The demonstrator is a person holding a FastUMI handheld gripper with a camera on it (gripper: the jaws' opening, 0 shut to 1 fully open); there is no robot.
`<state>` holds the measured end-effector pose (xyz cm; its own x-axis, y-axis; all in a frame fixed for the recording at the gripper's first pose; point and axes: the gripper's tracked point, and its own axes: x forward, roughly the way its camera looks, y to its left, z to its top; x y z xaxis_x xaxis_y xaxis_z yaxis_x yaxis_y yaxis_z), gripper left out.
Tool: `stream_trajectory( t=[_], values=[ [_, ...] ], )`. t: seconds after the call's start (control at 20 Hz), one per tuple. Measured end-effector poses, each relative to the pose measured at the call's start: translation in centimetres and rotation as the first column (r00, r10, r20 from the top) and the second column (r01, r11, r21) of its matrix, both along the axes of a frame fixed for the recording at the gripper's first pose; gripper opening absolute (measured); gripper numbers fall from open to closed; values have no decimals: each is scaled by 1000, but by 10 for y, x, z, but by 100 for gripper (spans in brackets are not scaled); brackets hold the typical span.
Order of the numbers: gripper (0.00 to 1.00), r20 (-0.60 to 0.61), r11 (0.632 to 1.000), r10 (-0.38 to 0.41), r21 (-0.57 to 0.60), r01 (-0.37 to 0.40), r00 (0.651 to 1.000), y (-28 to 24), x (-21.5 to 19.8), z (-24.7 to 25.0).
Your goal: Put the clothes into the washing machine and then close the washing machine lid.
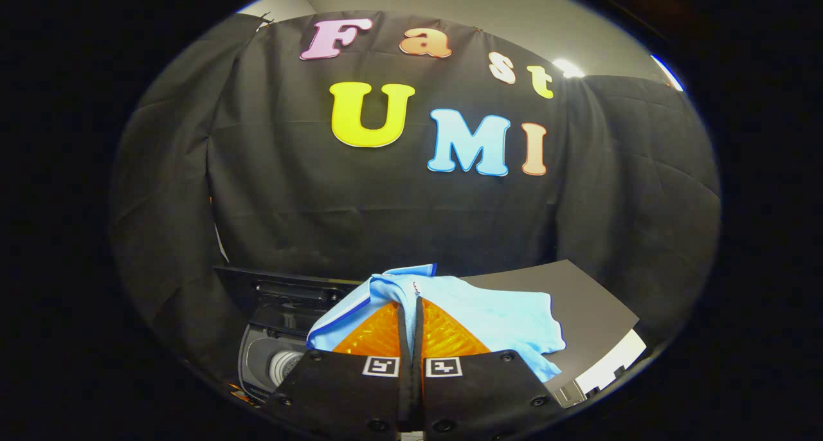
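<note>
1. Your tongs (pixel 410 299) were pressed together on a light blue garment (pixel 488 315), pinching a gathered fold of it at the fingertips (pixel 404 319); no gap showed between the two orange fingers.
2. The garment hung from the tips and draped mostly to the right of the tongs, above a dark grey tabletop (pixel 578 293).
3. The washing machine (pixel 270 357) lay below and to the left of the tongs, its lid (pixel 283 287) standing raised behind the opening and the pale drum (pixel 286 364) visible inside.
4. The deciding relation: the opening sat left of and lower than the held fold, while the cloth's bulk trailed right. In my judgement, you needed to carry left and down so that trailing cloth cleared the rim.
5. The lid remained open; closing was not yet due.
</note>
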<state>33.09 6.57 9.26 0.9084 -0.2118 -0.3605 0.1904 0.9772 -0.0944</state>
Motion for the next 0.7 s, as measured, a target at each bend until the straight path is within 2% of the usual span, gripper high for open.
stream_trajectory(
  t=[0.4, 0.7],
  values=[
    [1, -23, 994, 109, -4, -109, 994, 73, -1, -7],
    [1, -29, 988, 154, 4, -154, 988, 113, -2, -14]
  ],
)
